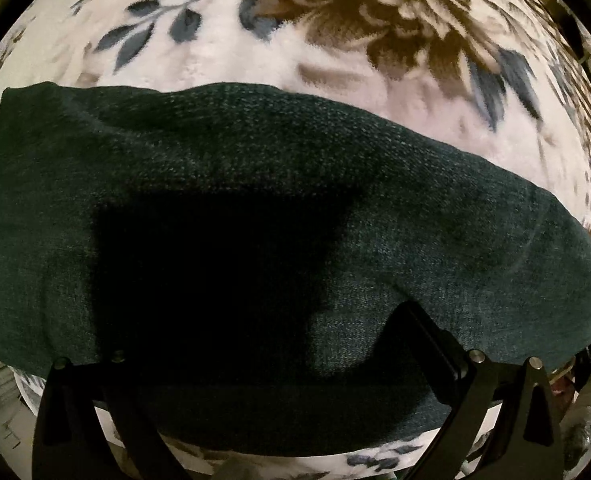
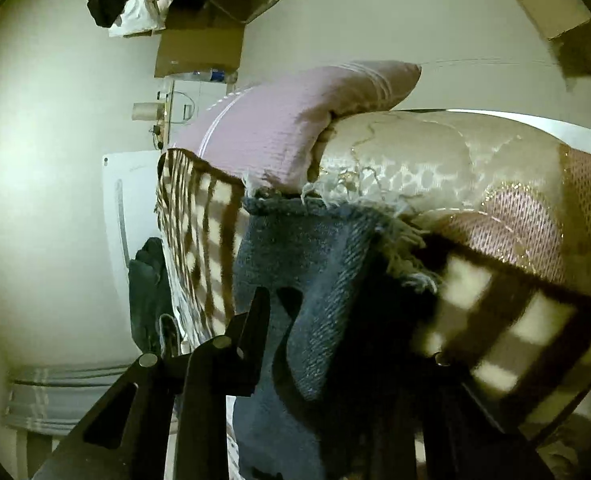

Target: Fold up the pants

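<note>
The dark denim pants lay in a wide band across the middle of the left wrist view, spread on a floral blanket that filled the upper frame. The left gripper hovered at the bottom, fingers spread wide over the cloth, gripping nothing. In the right wrist view, the right gripper was clamped on the frayed hem at center, below a pink pillow.

Open blanket beyond the pants; pillows crowd the frayed hem — tight there.
</note>
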The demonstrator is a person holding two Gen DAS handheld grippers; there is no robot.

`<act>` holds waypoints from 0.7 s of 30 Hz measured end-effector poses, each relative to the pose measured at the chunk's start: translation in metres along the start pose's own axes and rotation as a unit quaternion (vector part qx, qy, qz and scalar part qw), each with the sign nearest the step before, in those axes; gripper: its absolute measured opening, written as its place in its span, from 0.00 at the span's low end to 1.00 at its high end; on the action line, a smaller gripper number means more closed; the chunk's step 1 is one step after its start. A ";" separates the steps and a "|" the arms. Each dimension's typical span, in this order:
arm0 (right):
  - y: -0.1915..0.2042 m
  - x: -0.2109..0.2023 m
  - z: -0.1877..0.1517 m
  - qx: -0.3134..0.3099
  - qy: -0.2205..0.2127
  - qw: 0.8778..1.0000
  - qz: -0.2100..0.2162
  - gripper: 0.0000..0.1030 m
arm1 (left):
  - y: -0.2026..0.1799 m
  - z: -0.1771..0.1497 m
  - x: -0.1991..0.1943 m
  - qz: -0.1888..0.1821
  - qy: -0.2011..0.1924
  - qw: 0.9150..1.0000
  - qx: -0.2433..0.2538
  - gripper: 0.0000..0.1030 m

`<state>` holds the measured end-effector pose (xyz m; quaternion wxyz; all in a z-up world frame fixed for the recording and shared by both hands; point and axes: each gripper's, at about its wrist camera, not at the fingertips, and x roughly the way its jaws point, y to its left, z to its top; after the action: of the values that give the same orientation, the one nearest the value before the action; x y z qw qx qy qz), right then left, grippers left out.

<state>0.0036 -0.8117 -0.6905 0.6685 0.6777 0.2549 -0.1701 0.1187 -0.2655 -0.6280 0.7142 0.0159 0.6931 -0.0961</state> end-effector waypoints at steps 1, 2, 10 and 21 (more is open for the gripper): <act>0.000 0.001 0.001 -0.006 -0.002 1.000 -0.007 0.29 | -0.001 -0.002 0.000 0.001 -0.004 1.000 0.000 1.00; 0.002 0.001 0.001 -0.013 -0.003 1.000 -0.015 0.28 | -0.003 -0.006 -0.001 0.001 -0.008 1.000 0.000 1.00; 0.007 -0.008 0.019 -0.014 -0.027 0.998 -0.059 0.15 | -0.010 -0.028 -0.002 0.001 -0.021 1.000 0.001 1.00; 0.009 -0.017 0.011 -0.036 -0.011 0.997 -0.069 0.15 | -0.010 -0.030 -0.005 0.000 -0.023 1.000 0.003 1.00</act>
<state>-0.0036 -0.8246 -0.6744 0.6821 0.6320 0.2994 -0.2137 0.0873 -0.2699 -0.6235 0.7301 0.0156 0.6761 -0.0985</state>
